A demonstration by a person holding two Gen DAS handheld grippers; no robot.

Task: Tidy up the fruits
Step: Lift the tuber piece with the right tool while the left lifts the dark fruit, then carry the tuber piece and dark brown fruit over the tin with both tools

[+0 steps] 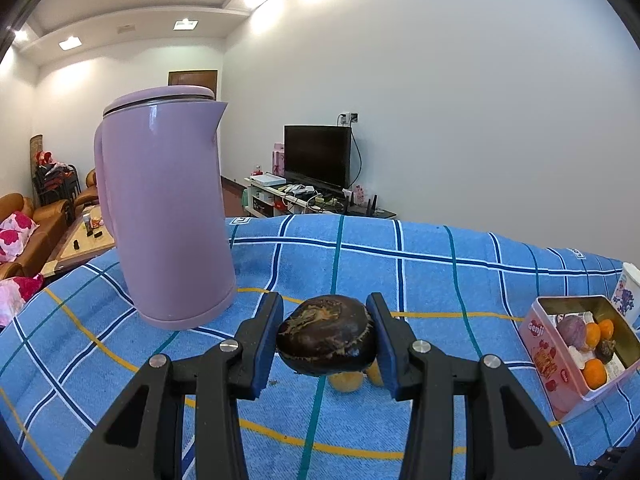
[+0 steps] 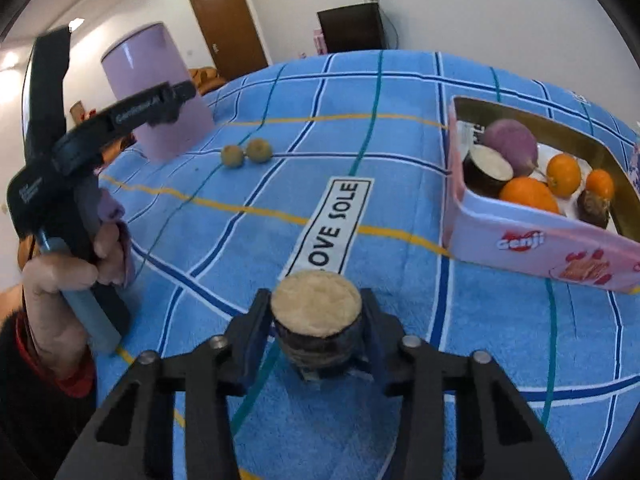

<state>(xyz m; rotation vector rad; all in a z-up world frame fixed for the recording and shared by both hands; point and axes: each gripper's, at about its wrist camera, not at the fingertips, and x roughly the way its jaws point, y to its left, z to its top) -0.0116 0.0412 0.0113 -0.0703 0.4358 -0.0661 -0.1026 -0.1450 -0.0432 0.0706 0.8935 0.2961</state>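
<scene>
My left gripper (image 1: 325, 301) is shut on a glossy dark brown fruit (image 1: 326, 336), held just above the blue checked cloth. Two small yellowish fruits (image 1: 347, 382) lie under it, partly hidden. In the right wrist view my right gripper (image 2: 316, 296) is shut on a dark-skinned cut fruit (image 2: 316, 308) with its pale flat face turned up. The pink tin (image 2: 520, 240) to its right holds a purple fruit, several oranges and dark pieces. The same tin (image 1: 560, 364) shows at the right of the left wrist view.
A tall lilac kettle (image 1: 168, 216) stands on the cloth at the left; it also shows as the kettle (image 2: 156, 88) behind two small brownish round fruits (image 2: 245, 153). A person's hand (image 2: 60, 276) grips the other tool's handle at the far left. A white cup (image 1: 628, 292) stands behind the tin.
</scene>
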